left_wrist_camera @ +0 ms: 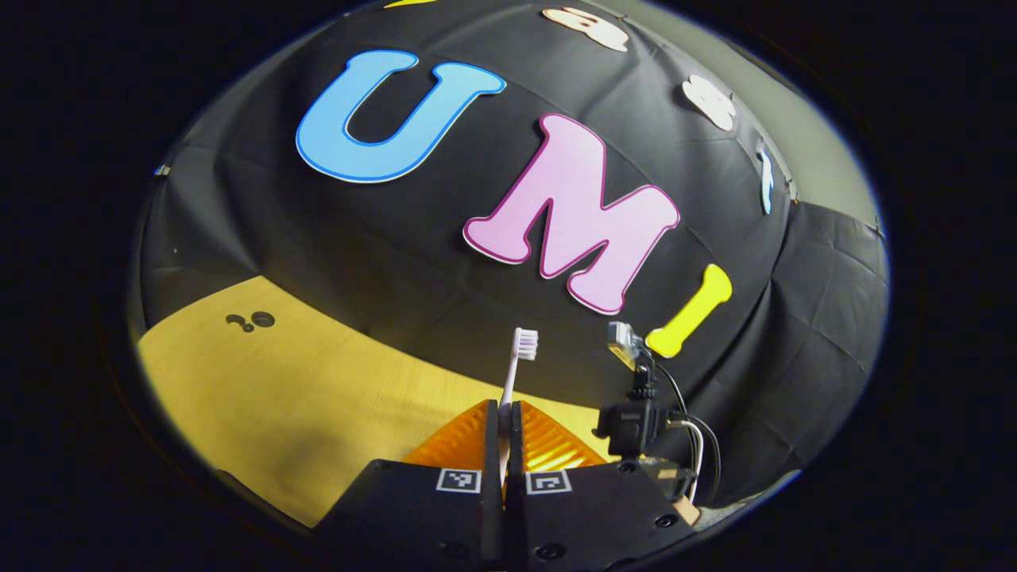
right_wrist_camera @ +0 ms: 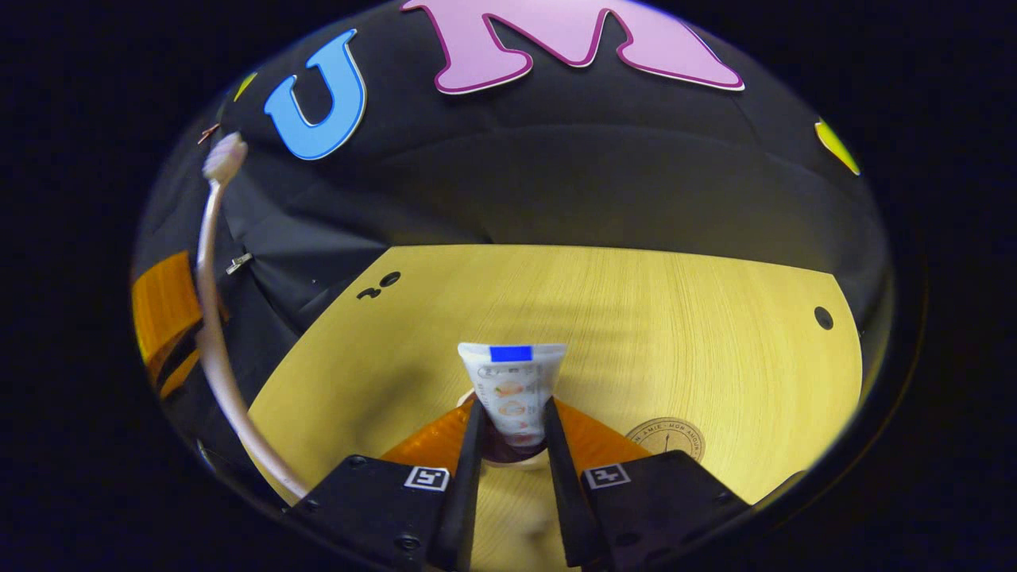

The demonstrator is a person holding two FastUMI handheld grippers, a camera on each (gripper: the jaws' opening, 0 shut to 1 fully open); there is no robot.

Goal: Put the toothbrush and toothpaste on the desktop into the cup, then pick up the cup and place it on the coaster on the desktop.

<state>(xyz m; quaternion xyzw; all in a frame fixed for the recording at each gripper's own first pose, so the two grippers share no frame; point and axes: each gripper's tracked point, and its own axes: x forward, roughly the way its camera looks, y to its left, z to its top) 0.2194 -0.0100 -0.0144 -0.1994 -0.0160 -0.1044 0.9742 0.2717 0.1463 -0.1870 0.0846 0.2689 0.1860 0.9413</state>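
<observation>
We pinch the toothbrush (left_wrist_camera: 520, 357) in our left gripper (left_wrist_camera: 504, 421) and the toothpaste (right_wrist_camera: 512, 389) in our right gripper (right_wrist_camera: 512, 433), both fingers pressing, above the bench (right_wrist_camera: 675, 318).

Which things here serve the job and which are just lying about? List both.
Job things: toothbrush in the left tool; toothpaste in the right tool, over the cup rim; coaster on the desktop.

Lying about: small clip on the black cloth.

white toothbrush (left_wrist_camera: 518, 361), yellow wood-grain desk (right_wrist_camera: 636, 318)
</observation>
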